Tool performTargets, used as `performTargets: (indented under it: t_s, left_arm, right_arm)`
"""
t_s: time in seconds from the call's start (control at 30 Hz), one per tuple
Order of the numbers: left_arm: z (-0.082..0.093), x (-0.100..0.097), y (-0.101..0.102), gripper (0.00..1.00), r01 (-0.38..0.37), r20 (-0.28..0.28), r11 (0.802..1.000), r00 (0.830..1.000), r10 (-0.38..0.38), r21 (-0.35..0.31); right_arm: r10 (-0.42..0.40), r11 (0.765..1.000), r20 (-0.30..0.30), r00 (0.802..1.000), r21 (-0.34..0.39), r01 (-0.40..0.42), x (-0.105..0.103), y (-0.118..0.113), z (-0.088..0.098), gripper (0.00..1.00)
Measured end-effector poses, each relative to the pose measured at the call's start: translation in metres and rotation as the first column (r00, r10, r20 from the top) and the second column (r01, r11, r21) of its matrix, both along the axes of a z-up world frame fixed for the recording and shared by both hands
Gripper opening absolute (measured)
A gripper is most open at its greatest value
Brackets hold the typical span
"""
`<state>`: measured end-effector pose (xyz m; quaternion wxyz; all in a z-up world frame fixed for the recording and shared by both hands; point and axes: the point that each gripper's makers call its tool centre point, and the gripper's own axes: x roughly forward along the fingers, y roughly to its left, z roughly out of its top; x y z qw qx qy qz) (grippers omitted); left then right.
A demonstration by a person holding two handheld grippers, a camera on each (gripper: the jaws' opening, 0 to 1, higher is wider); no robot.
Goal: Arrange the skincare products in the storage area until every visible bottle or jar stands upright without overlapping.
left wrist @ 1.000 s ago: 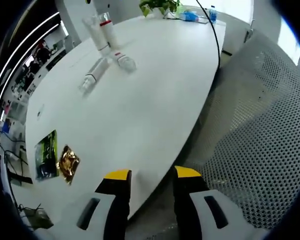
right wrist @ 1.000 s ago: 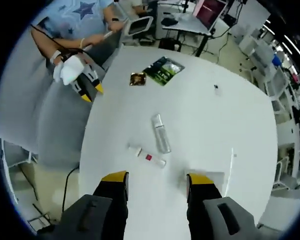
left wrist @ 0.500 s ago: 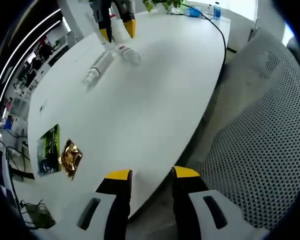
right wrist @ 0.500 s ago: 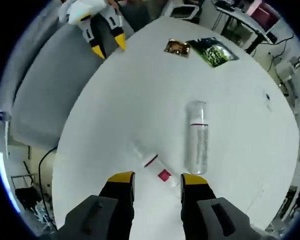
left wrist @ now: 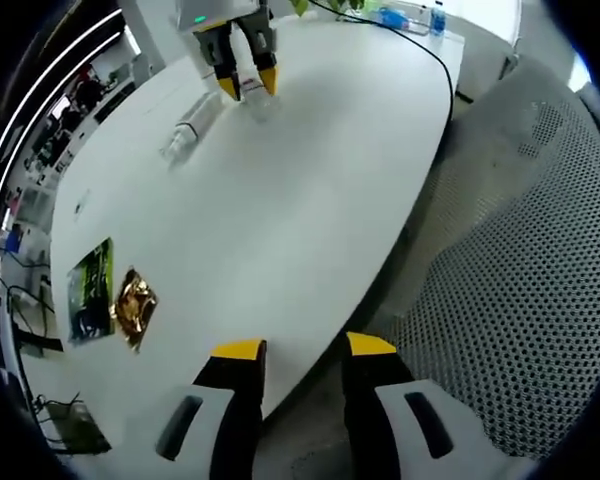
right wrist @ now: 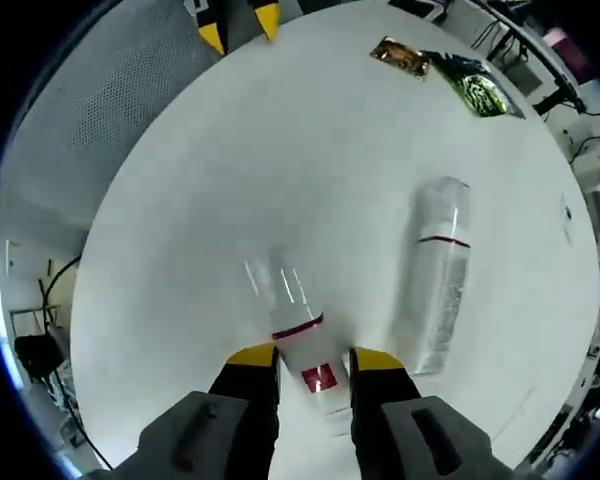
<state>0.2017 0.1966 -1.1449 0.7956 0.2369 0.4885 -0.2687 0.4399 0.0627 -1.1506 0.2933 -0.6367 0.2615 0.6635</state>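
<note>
right gripper [right wrist: 314, 358] has come down since half a second ago: then its yellow tips hung short of the small bottle [right wrist: 298, 335], now they stand on either side of its body at the red band, bottle lying flat on the white table [right wrist: 180, 230]. whether the pads press the bottle or only flank it, cannot tell. the small bottle's near end is cut off behind the jaws.

the larger clear bottle [right wrist: 438, 270] lies on its side just to the right of the small one, apart from it, red ring around its middle.

left gripper [left wrist: 302, 350] hangs over the table edge by the mesh chair [left wrist: 500, 280], jaws apart, nothing between them; much as before. in the left gripper view the right gripper [left wrist: 248, 82] now sits down on the far bottles; it hides the small one, and the larger bottle [left wrist: 188, 130] beside it is blurred.

gold wrapper [left wrist: 132, 308] and green packet [left wrist: 90, 300] lie near the table's edge, touching.
</note>
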Motion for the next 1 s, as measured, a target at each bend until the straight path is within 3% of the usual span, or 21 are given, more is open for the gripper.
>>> performTargets:
  t_s: [0.3,0.4,0.5,0.6,0.77,0.83,0.87,0.9,0.93,1.0]
  left_arm:
    - [-0.002,-0.003,0.0,0.26,-0.006,-0.017,1.0,1.0,0.006,-0.002]
    - [-0.001,-0.002,0.0,0.26,-0.006,-0.015,1.0,1.0,0.006,-0.007]
    - [0.0,-0.001,0.0,0.26,-0.016,-0.008,1.0,1.0,0.016,-0.017]
    - [0.002,0.0,-0.001,0.26,-0.017,0.0,1.0,1.0,0.017,-0.023]
    - [0.007,0.004,0.001,0.25,-0.036,0.026,0.999,0.999,0.037,-0.033]
    - [0.008,0.006,0.002,0.26,-0.049,0.036,0.998,0.998,0.051,-0.039]
    - [0.009,0.007,0.001,0.26,-0.049,0.038,0.998,0.998,0.051,-0.041]
    - [0.01,0.007,0.001,0.25,-0.046,0.043,0.998,0.998,0.048,-0.043]
    - [0.01,0.007,0.0,0.25,-0.044,0.045,0.998,0.998,0.046,-0.043]
    - [0.012,0.008,-0.002,0.26,-0.033,0.059,0.998,0.998,0.036,-0.047]
  right_arm:
    - [-0.17,0.98,-0.054,0.984,0.096,0.175,-0.001,-0.005,0.002,0.14]
    - [-0.246,0.957,-0.062,0.967,0.14,0.253,0.0,-0.007,0.002,0.13]
    - [-0.339,0.913,-0.074,0.938,0.213,0.347,-0.004,-0.008,0.008,0.12]
    - [-0.443,0.819,-0.18,0.879,0.319,0.478,-0.015,0.002,0.025,0.12]
    - [-0.568,0.624,-0.349,0.746,0.409,0.666,-0.032,0.013,0.053,0.12]
    - [-0.595,0.537,-0.415,0.688,0.432,0.725,-0.042,0.018,0.064,0.12]
    - [-0.611,0.476,-0.463,0.643,0.434,0.765,-0.049,0.02,0.07,0.12]
    - [-0.615,0.442,-0.489,0.619,0.436,0.784,-0.052,0.021,0.073,0.12]
    - [-0.614,0.427,-0.501,0.61,0.439,0.79,-0.055,0.022,0.074,0.12]
    - [-0.615,0.378,-0.544,0.57,0.431,0.819,-0.072,0.023,0.079,0.12]
